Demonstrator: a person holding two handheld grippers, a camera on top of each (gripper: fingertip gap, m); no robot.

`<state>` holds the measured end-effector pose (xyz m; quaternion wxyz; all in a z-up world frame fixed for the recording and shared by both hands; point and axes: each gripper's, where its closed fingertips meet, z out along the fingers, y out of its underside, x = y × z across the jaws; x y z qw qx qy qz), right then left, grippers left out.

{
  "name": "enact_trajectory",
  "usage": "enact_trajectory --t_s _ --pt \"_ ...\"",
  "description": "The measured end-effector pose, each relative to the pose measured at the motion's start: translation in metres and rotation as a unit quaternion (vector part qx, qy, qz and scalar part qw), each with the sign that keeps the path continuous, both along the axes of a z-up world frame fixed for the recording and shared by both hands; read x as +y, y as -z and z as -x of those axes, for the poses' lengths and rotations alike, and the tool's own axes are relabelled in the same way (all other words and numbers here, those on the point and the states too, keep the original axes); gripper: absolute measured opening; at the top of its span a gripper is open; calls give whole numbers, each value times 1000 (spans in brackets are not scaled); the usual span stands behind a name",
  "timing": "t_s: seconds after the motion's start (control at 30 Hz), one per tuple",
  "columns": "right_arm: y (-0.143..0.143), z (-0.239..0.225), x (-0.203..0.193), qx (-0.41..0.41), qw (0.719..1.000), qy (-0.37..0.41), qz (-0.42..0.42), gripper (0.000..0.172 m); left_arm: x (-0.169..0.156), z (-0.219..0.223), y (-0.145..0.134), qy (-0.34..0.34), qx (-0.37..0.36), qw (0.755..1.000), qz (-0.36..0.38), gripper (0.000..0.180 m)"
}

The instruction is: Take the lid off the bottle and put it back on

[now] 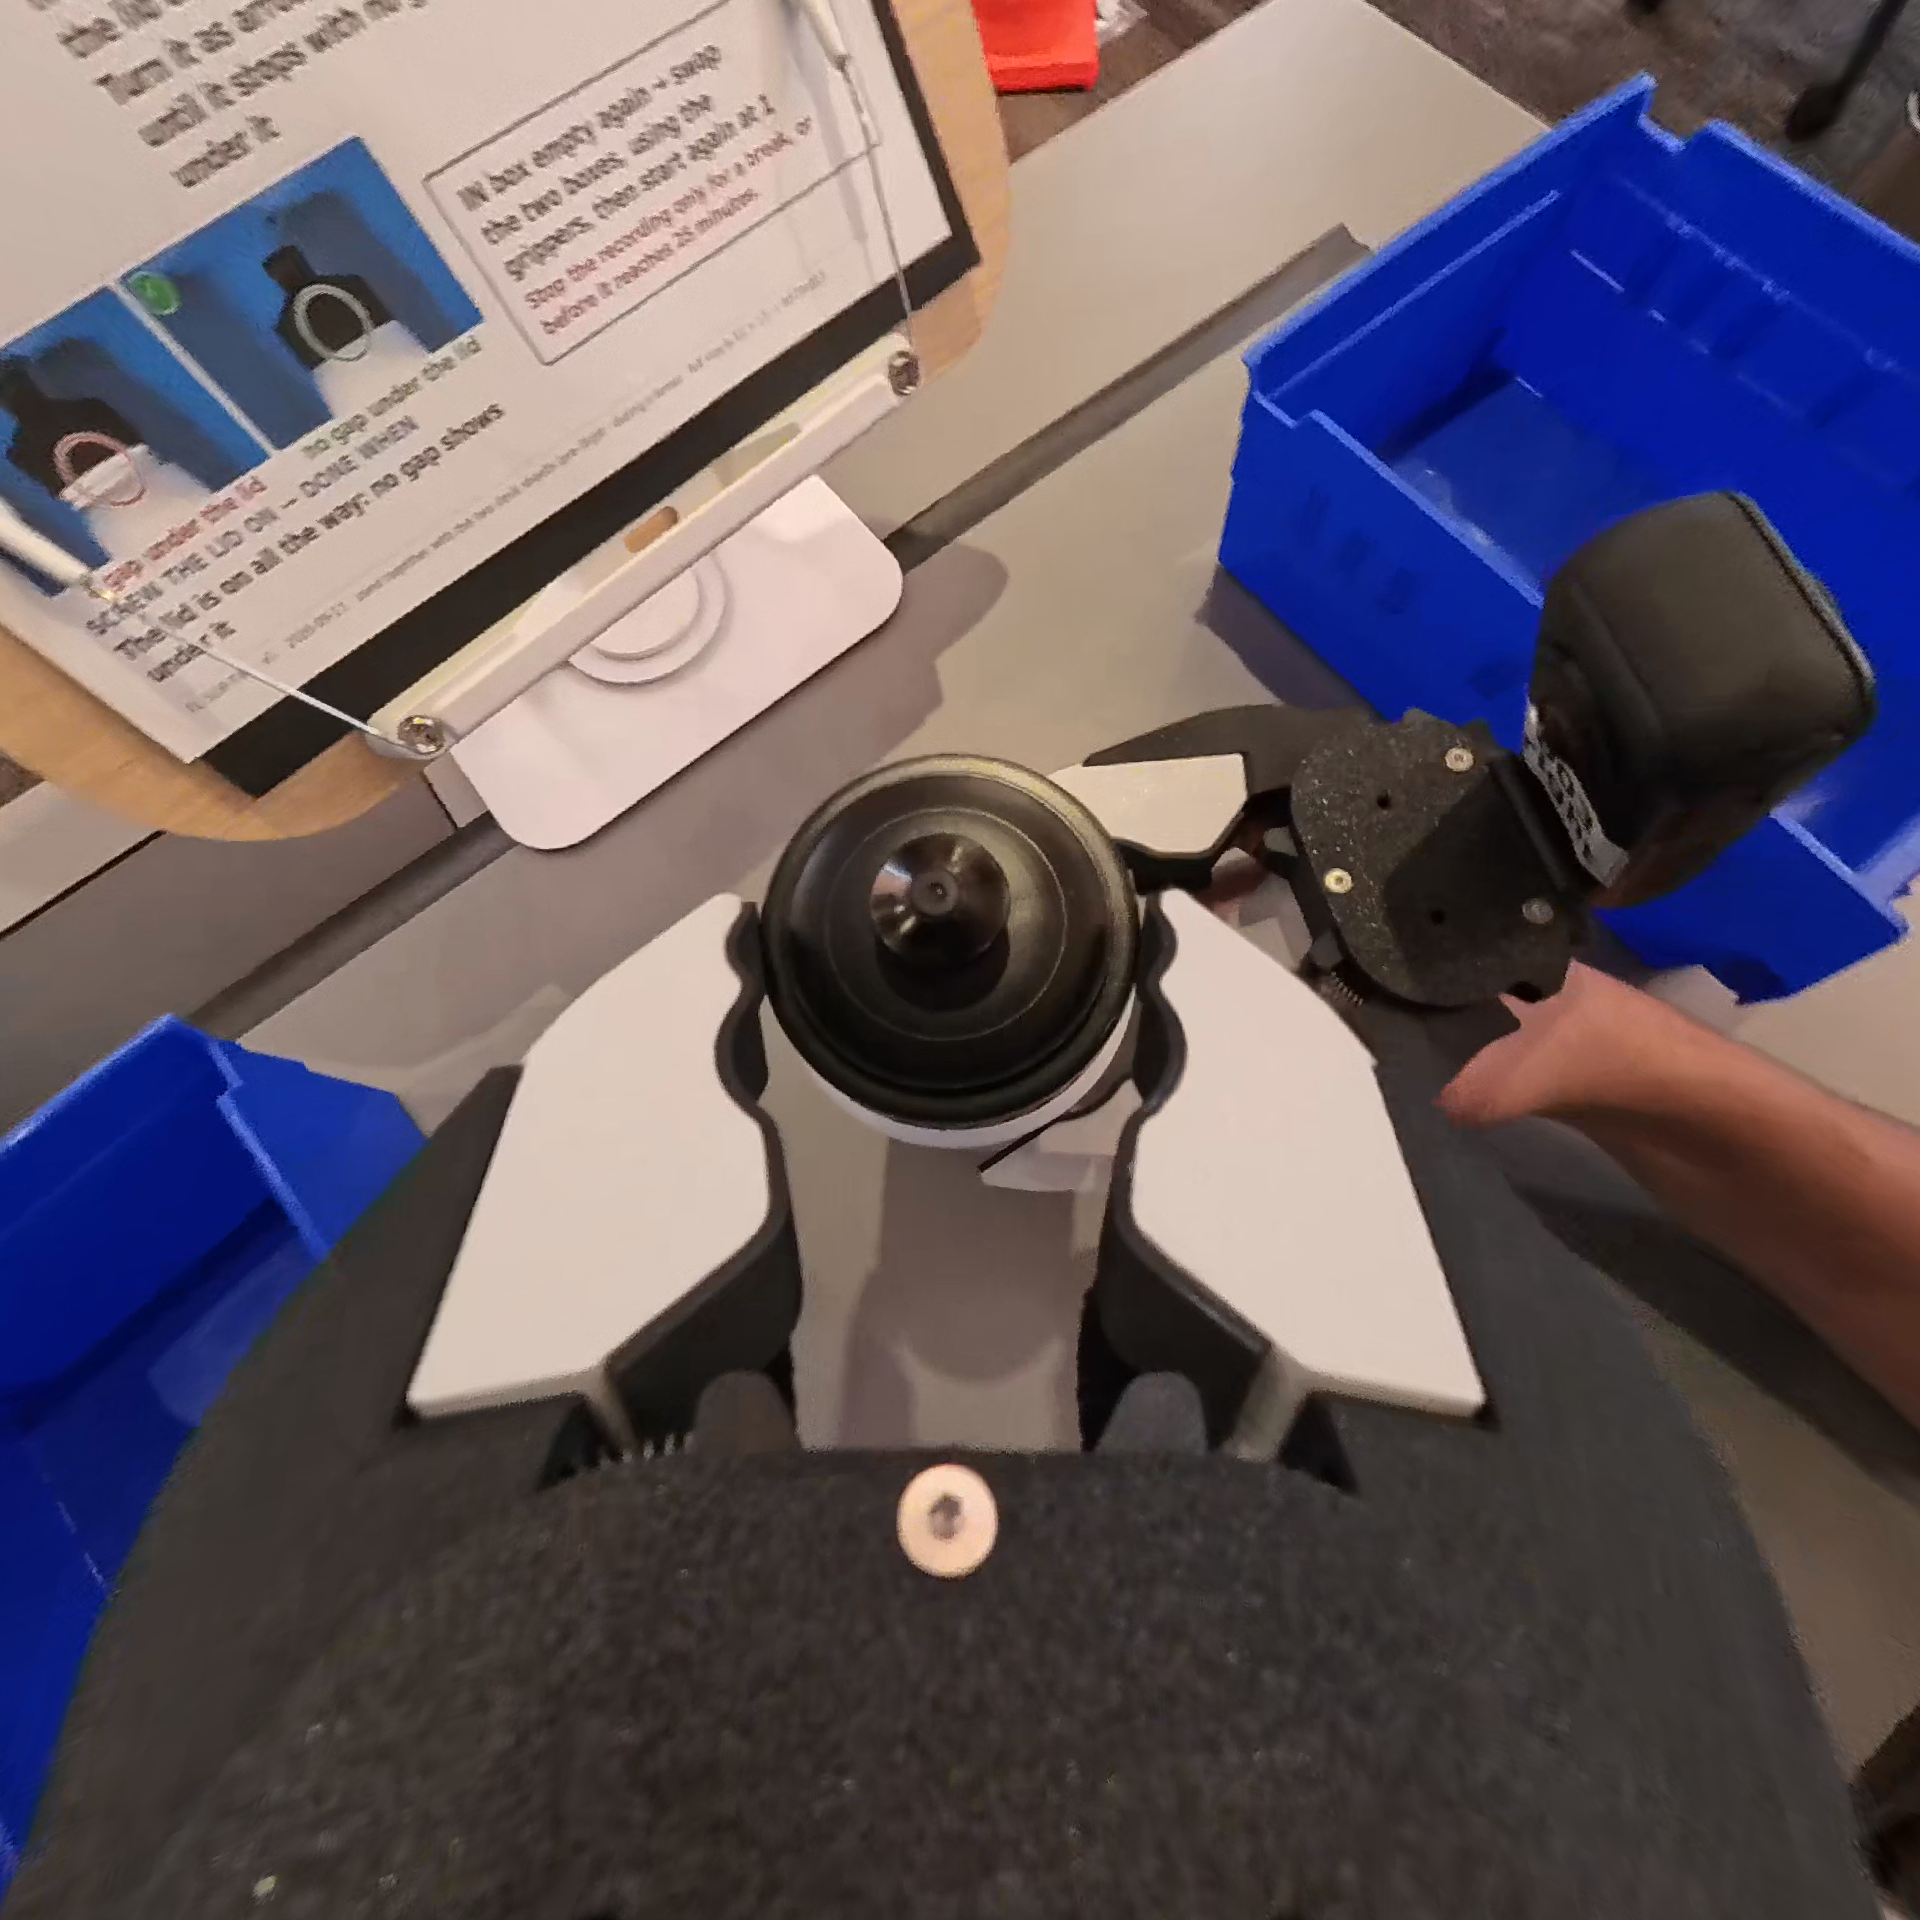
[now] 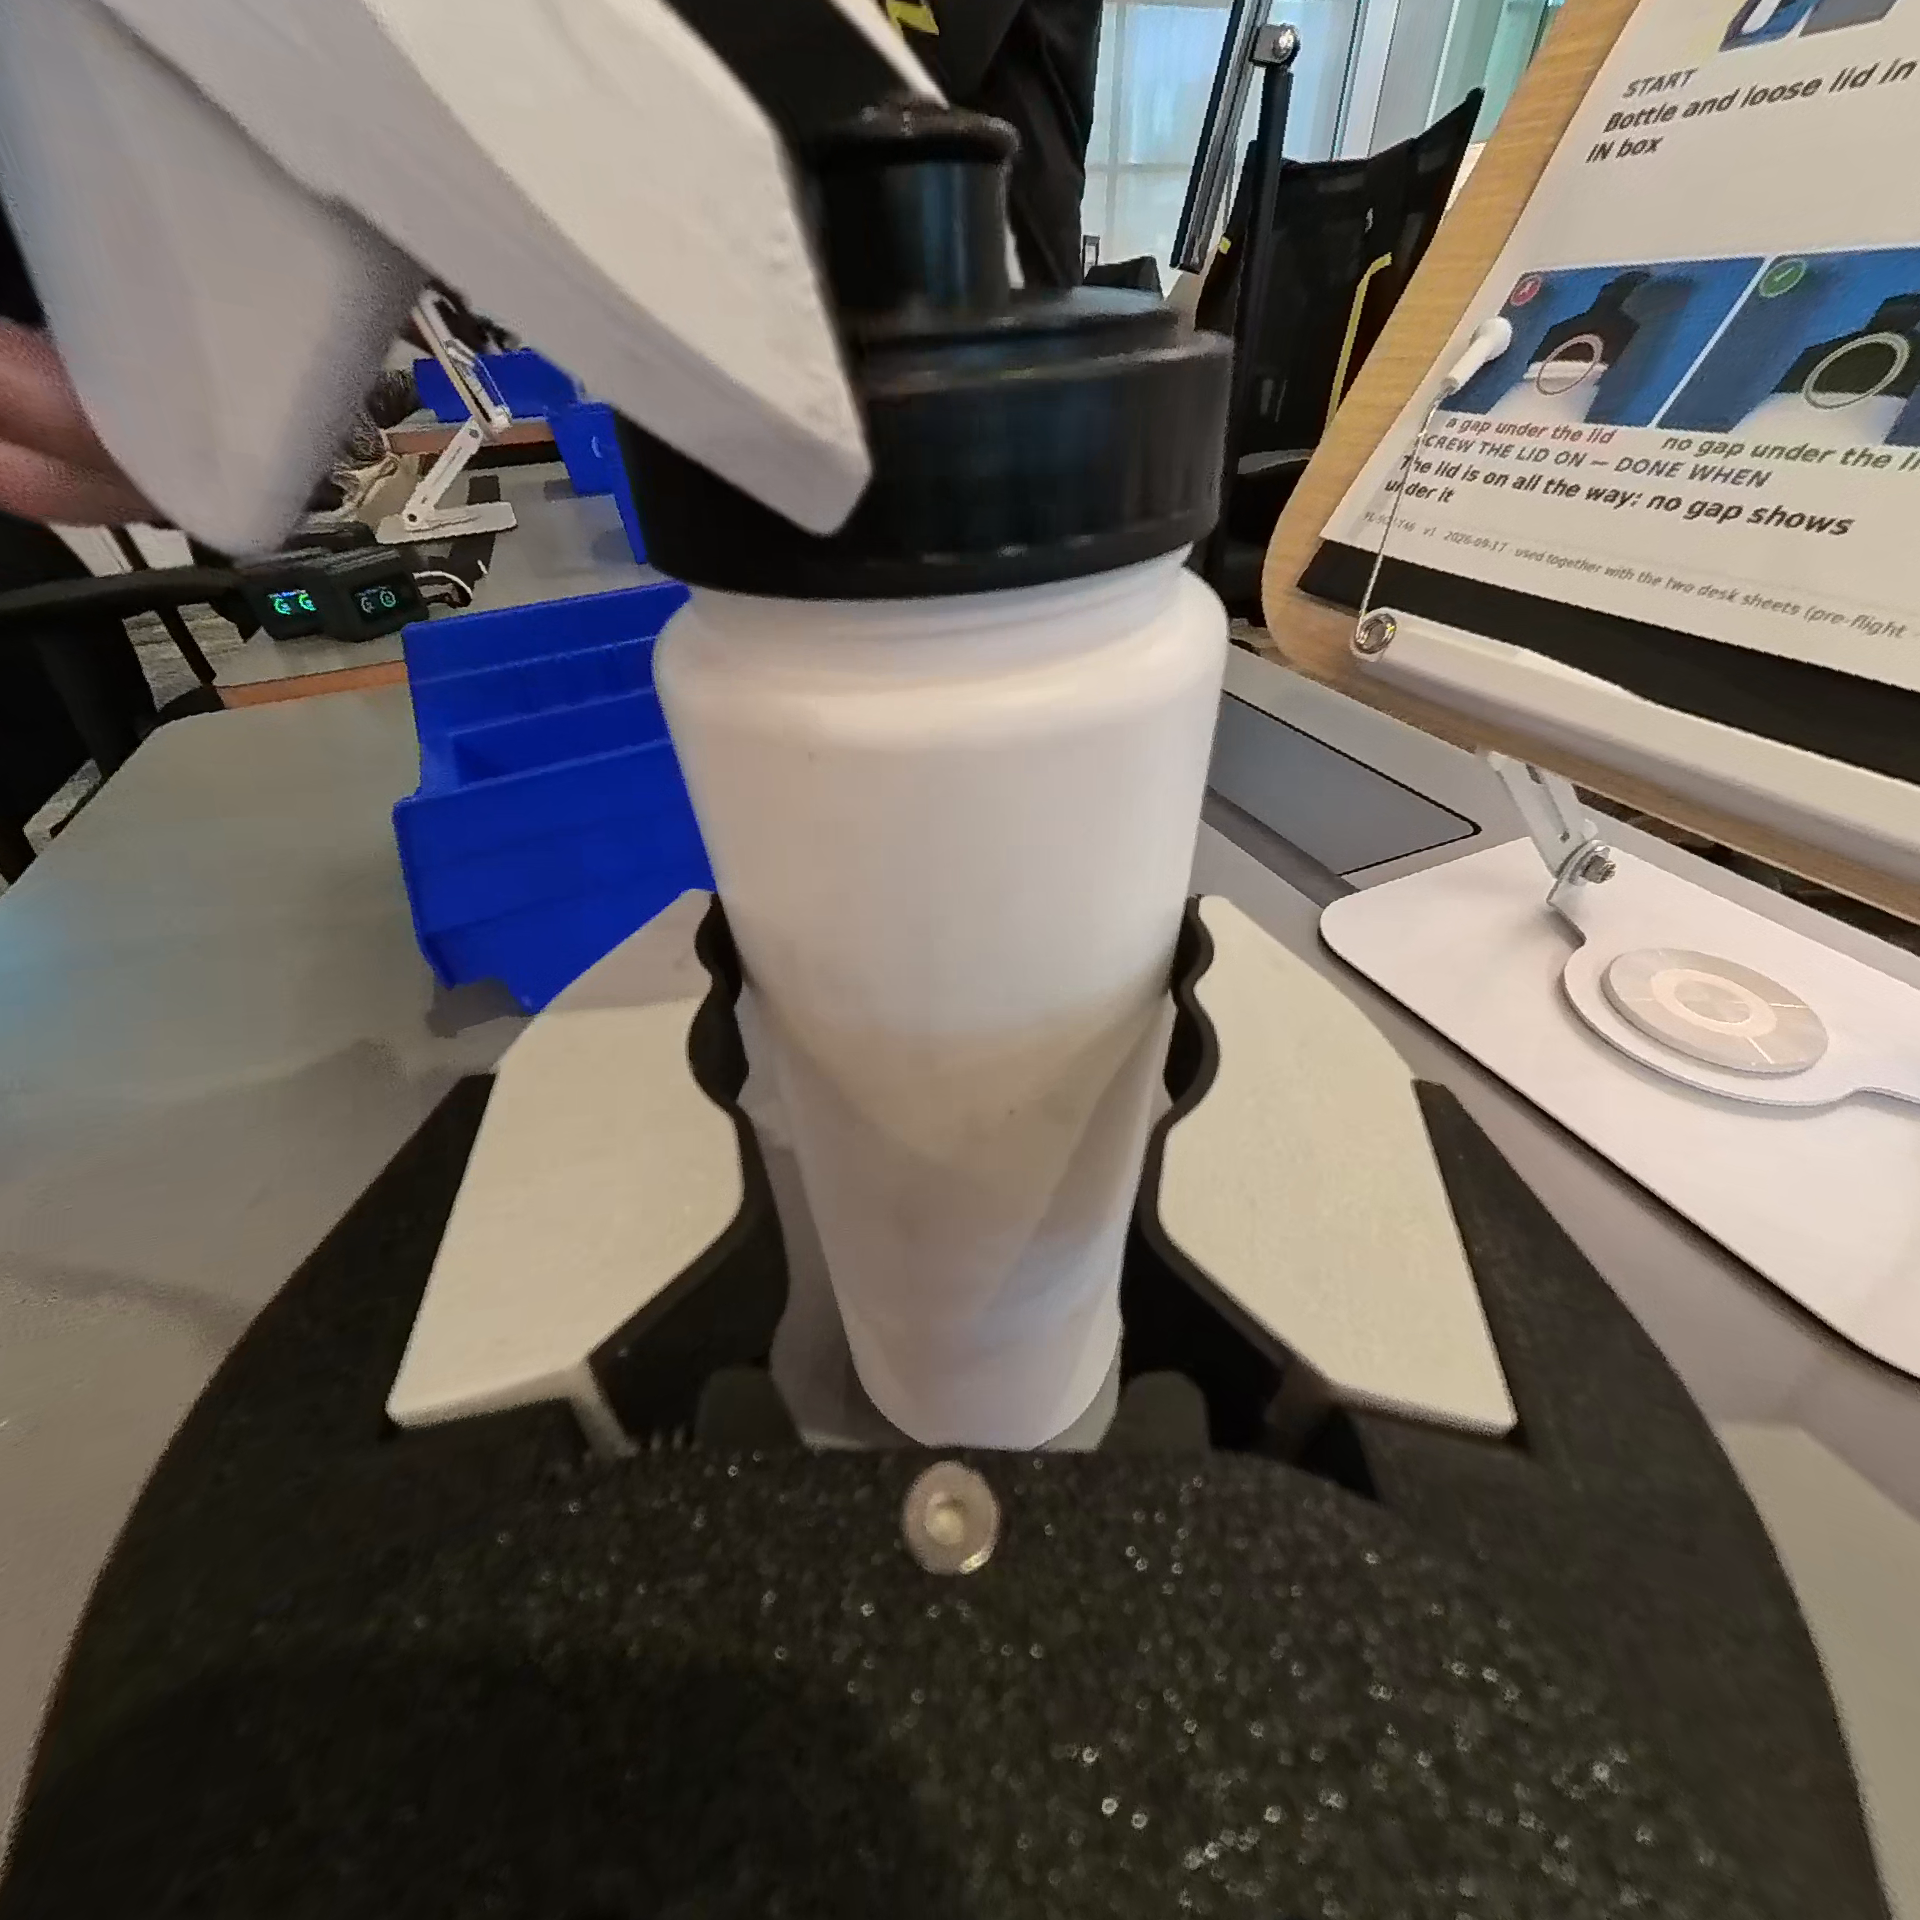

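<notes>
Bottle [image 2: 935, 831] upright, pinched by right gripper [image 2: 951, 997]; left gripper [image 1: 948, 966] clamps black lid [image 1: 945, 925], seated, no gap; unscrewing or final tightening unclear.

Glossy black plastic lid [image 1: 948, 925], smooth, on matt white plastic bottle [image 2: 945, 831]. Beside bottle: hand-held gripper [image 2: 951, 1029], matt light-grey finger plates, black rubbery wavy pads [image 2: 719, 997], coarse grainy black body, bright metal screw [image 2: 951, 1519]. Behind bottle: glossy blue plastic bin [image 2: 520, 790]. Right of bottle: pale wood board [image 2: 1351, 436], printed paper sheet [image 2: 1714, 343], smooth white stand base [image 2: 1507, 997]. Under all: matt grey counter [image 2: 208, 987].
</notes>
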<state>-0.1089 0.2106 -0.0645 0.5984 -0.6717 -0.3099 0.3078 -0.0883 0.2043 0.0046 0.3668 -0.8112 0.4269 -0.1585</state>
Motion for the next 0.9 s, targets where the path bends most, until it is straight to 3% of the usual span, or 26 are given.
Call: enact_trajectory --t_s 0.27,0.5,0.7,0.83,0.87,0.9 --pt "0 0 1 4 1000 -4 -3 80 -2 -1 1 150 30 988 11 68" --pt "-1 1 0 20 1000 -21 -9 80 -5 0 2 283 54 958 6 68" --pt "-1 1 -1 33 999 -26 -10 80 -7 1 2 392 67 918 9 68" --pt "0 1 -1 25 999 -18 -6 80 -9 2 2 419 77 904 20 69" --pt "0 1 -1 24 1000 -17 -6 80 -12 2 2 419 77 904 27 71" --pt "0 1 -1 23 1000 -16 -5 80 -18 2 0 418 74 905 38 93"
